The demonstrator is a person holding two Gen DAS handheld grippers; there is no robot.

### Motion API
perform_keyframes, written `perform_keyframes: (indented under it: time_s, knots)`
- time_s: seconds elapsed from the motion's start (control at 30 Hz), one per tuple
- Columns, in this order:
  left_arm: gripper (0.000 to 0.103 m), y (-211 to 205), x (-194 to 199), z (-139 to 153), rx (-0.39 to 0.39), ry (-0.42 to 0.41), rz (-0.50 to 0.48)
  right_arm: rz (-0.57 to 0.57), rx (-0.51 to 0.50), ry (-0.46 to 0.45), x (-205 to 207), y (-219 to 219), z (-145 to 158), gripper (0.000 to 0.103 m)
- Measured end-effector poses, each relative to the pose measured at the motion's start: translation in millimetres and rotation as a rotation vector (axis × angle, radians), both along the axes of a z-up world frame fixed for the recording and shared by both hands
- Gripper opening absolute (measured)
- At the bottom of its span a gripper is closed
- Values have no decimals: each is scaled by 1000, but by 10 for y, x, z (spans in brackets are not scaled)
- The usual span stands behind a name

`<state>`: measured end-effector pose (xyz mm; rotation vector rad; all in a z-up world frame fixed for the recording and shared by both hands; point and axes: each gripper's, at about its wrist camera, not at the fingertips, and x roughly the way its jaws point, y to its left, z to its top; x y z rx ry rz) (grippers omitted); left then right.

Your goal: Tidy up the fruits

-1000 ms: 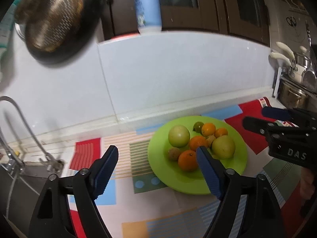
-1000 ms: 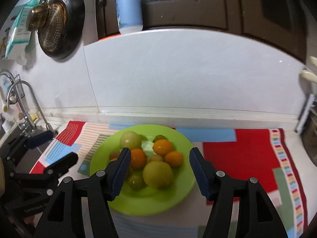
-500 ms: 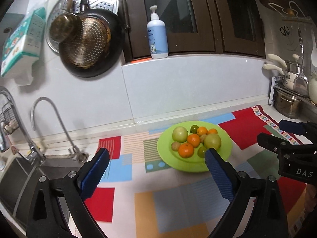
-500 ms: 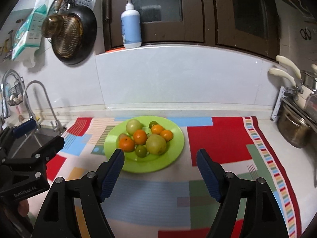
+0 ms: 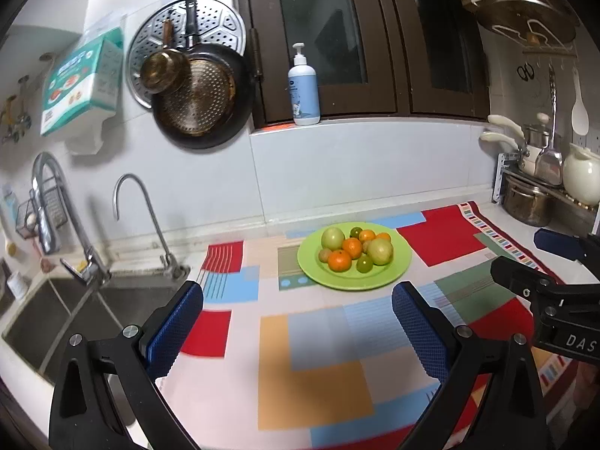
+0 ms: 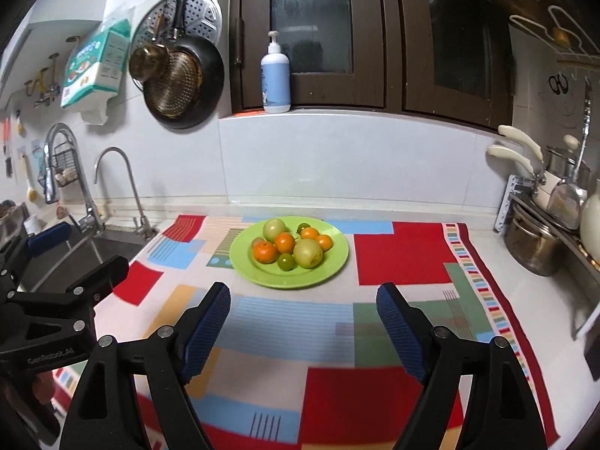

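Note:
A lime green plate (image 5: 397, 268) (image 6: 330, 268) lies on a patchwork mat and carries several fruits: oranges (image 5: 339, 260) (image 6: 265, 252), pale green apples (image 5: 380, 251) (image 6: 308, 252) and small green fruits (image 6: 286, 262). My left gripper (image 5: 298, 328) hangs well in front of the plate, its jaws opening, with nothing between the blue pads. My right gripper (image 6: 303, 332) also hangs short of the plate, its jaws opening around empty air. In the left wrist view the right gripper (image 5: 555, 262) enters from the right edge. In the right wrist view the left gripper (image 6: 63, 258) shows at the left edge.
A steel sink (image 5: 56, 315) with two taps (image 5: 131, 195) lies left of the mat (image 5: 318, 337). Pots (image 5: 528, 202) and a white kettle stand on a rack at the right. A soap bottle (image 5: 303, 90) stands on the sill; pans (image 5: 198, 101) hang on the wall.
Both grippers have drawn back and up from the plate, which now looks small and far. The jaws of both have spread wider. The fruits have not moved.

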<state>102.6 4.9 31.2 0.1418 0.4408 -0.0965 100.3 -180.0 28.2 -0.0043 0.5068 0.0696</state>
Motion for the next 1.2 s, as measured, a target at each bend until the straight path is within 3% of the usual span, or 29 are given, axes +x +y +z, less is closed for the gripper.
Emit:
perform_keyframes:
  time_s: [0.47, 1.2]
  knots:
    - [103, -74, -568, 48, 7, -18, 7, -18, -14, -22, -638, -82, 65, 83]
    - [103, -117, -800, 118, 7, -40, 12, -2, -6, -33, -809, -158, 112, 83]
